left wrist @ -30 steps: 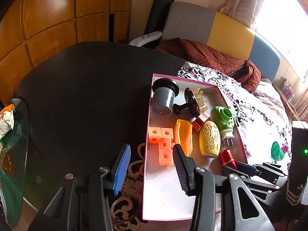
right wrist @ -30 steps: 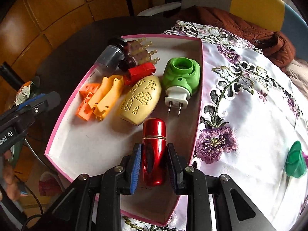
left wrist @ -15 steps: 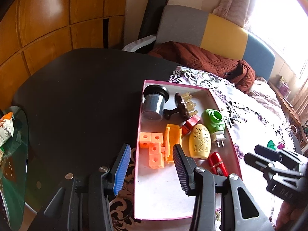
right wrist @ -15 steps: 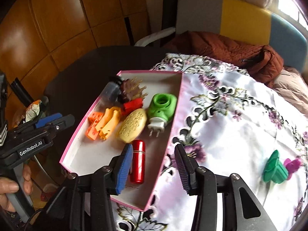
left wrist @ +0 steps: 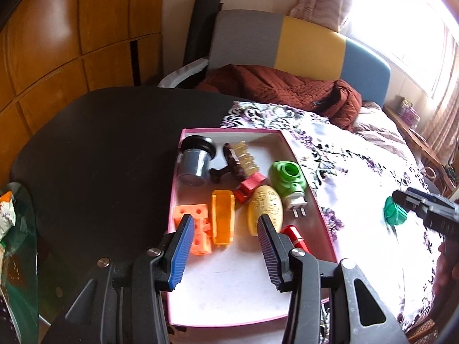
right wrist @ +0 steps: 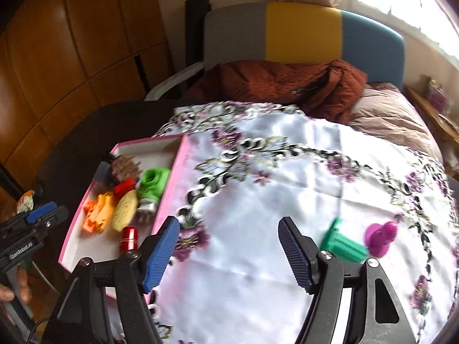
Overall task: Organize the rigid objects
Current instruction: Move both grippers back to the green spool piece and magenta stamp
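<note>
Now the right claw point(right wrist: 228, 248) hangs over a white flowered cloth point(right wrist: 287, 177), its jaws having just been opening and standing wide with nothing between them. Just beyond its right finger lie a green ribbed cap point(right wrist: 342, 243) and a purple knob point(right wrist: 381, 238), close together on the cloth; motion blur softens both. To the left, a pink-rimmed tray point(right wrist: 172, 183) sits at the cloth's edge, half on the dark round surface point(left wrist: 94, 149).

The left claw point(left wrist: 223, 246) hovers above the near end of the tray, jaws apart and empty. Inside the tray, from the far end: a grey cup with a black lid point(left wrist: 195, 160) on its side, a dark brush with pale bristles point(left wrist: 239, 160), a red block point(left wrist: 249, 186), a green plug-in device point(left wrist: 287, 180) with its prongs toward the camera, a yellow egg-shaped case point(left wrist: 265, 209), an orange clip point(left wrist: 223, 218), orange holed blocks point(left wrist: 198, 229) partly hidden behind the left claw's blue pad, and a red tube point(left wrist: 294, 236) partly behind its black finger. The near half of the tray floor is bare.

Behind the surface stands a chair with a grey, yellow and blue back point(right wrist: 304, 37), a rust-brown quilted jacket point(right wrist: 287, 86) heaped on it. Wood panelling point(left wrist: 71, 43) fills the left, a bright window point(left wrist: 401, 14) the right. A hand point(right wrist: 17, 286) grips the left tool at the lower left of the right view.
</note>
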A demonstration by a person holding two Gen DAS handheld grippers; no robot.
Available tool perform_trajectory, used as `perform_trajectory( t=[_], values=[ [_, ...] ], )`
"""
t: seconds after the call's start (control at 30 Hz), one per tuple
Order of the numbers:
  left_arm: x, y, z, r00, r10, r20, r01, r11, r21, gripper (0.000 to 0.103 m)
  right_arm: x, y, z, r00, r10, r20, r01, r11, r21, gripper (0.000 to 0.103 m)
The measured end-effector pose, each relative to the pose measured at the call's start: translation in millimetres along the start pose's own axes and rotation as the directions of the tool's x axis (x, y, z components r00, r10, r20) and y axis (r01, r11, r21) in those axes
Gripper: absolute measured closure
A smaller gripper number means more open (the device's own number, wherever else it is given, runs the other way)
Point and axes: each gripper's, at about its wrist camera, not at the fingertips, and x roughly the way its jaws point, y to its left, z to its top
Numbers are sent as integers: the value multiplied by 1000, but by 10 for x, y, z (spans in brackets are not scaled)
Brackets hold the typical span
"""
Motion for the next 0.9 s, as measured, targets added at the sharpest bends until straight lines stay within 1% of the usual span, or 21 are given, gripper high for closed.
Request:
perform_trajectory(
  t=[0.13,0.2,0.3,0.37,0.5,0.6,0.63,0.67,0.7,0.77,0.9],
  values=[
    [11,-156,17,1000,-18,-7,18,999,39,57,-115,-383,47,997,-70,34,68,996,58,26],
    [7,-245,20,1000,-24,-6,24,998,62,57,-170,-596,68,993,-109,46,104,990,92,26],
    [12,-380,32,999,-37,-7,37,994,100,57,-249,-938,85,982,-176,65,165,975,147,26],
    [21,-475,42,999,-49,-9,49,991,121,57,-287,-1170,78,971,-225,74,209,960,187,26],
    [47,-681,58,998,-67,-16,69,985,160,57,-309,-1623,-17,943,-325,72,294,916,272,26],
    [79,-855,70,996,-83,-29,87,979,183,57,-300,-1928,-212,927,-369,68,321,872,369,26],
    [93,-912,73,996,-87,-34,92,977,194,57,-280,-2021,-288,922,-385,50,334,852,404,26],
    [104,-974,74,995,-90,-37,96,974,206,57,-247,-2112,-326,920,-391,4,351,831,431,26],
    [118,-1029,73,995,-95,-40,102,971,217,57,-248,-2192,-342,925,-381,-5,339,818,464,26],
    [150,-1147,70,993,-105,-48,114,964,239,57,-304,-2304,-367,929,-370,13,311,798,516,26],
    [247,-1384,56,988,-131,-83,149,950,274,57,-343,-2388,-419,934,-358,13,287,769,571,26]
  ],
)
